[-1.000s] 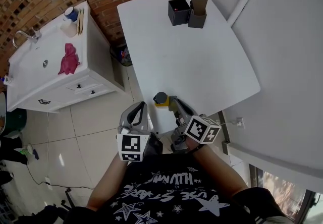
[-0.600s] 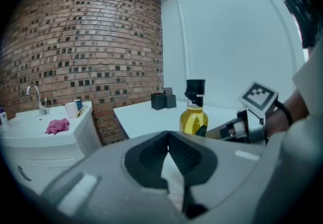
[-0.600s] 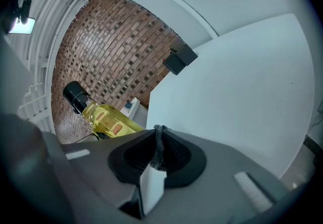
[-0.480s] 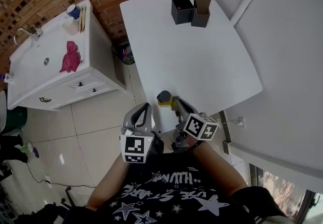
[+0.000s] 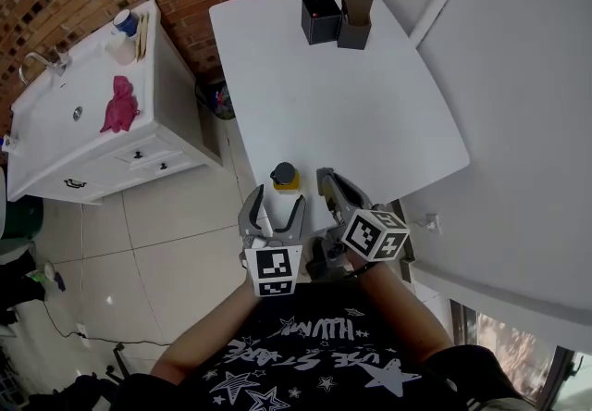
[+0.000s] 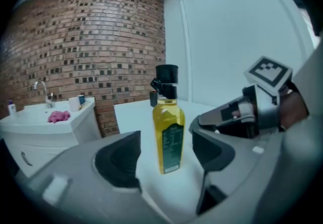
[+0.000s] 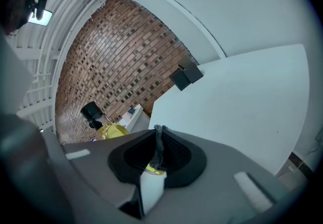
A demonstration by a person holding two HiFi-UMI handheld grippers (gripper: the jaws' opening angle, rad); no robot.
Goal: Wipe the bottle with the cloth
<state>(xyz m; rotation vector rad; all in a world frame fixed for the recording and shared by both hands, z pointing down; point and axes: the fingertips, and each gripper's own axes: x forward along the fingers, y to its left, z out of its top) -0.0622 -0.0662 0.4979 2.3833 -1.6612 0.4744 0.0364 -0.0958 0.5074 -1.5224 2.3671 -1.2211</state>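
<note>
A yellow bottle (image 5: 284, 176) with a black cap stands upright at the near left corner of the white table (image 5: 370, 104). My left gripper (image 5: 275, 207) is just short of it. Its jaws are opening and nothing is pressed between them. In the left gripper view the bottle (image 6: 168, 132) stands ahead, in line with the gap between the pads. My right gripper (image 5: 329, 187) is shut to the right of the bottle, with nothing seen in it. A pink cloth (image 5: 118, 104) lies on the white sink counter (image 5: 55, 150), far to the left.
Two black boxes (image 5: 338, 20) stand at the table's far end. The sink counter also carries a cup (image 5: 126, 25) and a tap (image 5: 42, 65). A brick wall runs behind, and tiled floor (image 5: 176, 242) lies between counter and table.
My left gripper has moved right, to a spot just behind the bottle, and its jaws have gone from shut to open. The right gripper has stayed shut beside the bottle.
</note>
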